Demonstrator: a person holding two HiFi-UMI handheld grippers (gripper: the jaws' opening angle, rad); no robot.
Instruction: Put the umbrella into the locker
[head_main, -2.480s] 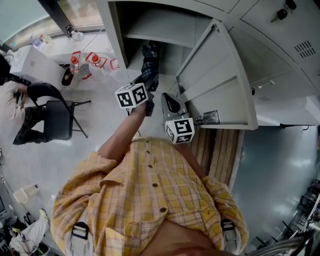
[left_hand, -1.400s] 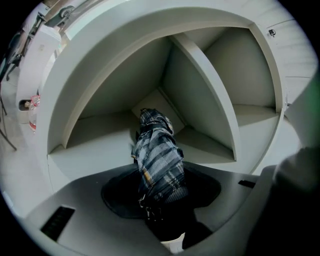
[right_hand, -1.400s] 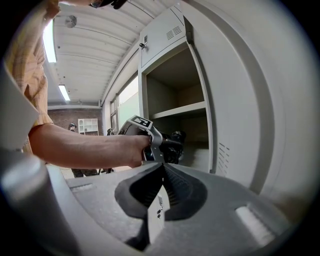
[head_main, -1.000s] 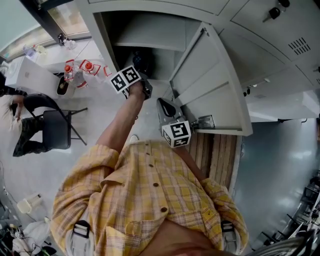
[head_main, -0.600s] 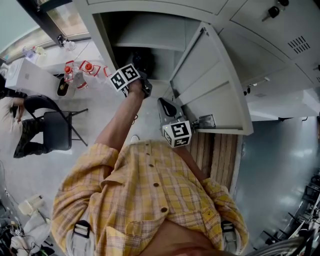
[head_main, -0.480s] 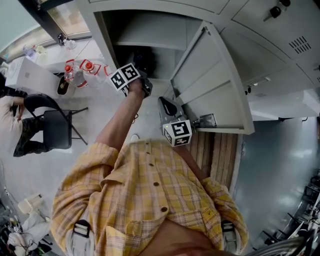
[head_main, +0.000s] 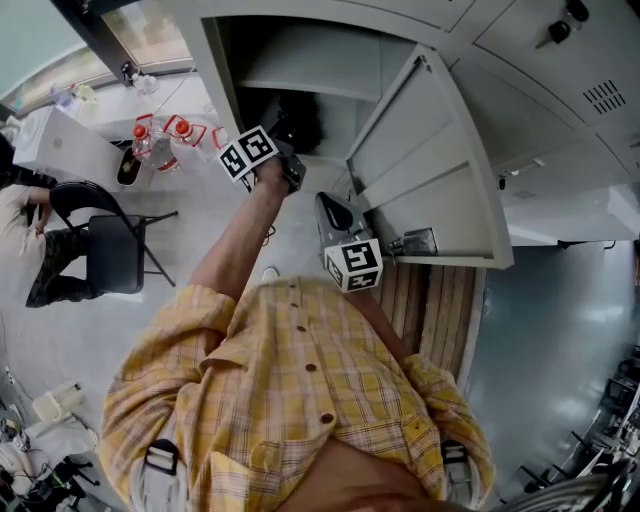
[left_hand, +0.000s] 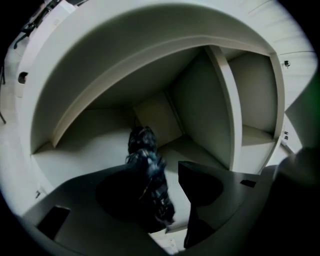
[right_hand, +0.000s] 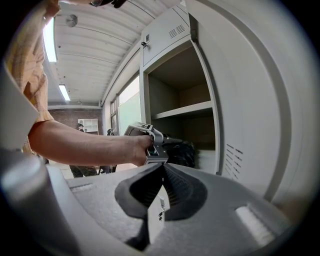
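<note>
**Umbrella inside the locker, left tool letting go**

The locker (head_main: 310, 75) stands open, its door (head_main: 440, 170) swung wide to the right. The umbrella (left_hand: 145, 160) is already in the compartment under the shelf (head_main: 320, 70). It is a dark, folded bundle whose far end points toward the back corner.

It looks light. The loose, crumpled fabric over a stiff core would probably squash and slide under the pads. The safest hold is likely across the middle of the bundle, where the shaft backs the cloth, not on a loose fold. The ribs might bend if it is jammed against a wall.

The left tool (left_hand: 167, 197) is opening. The umbrella's near end is between its jaws, but they do not seem to press on it. The right tool (right_hand: 161, 167) waits outside, clenched and empty.
</note>
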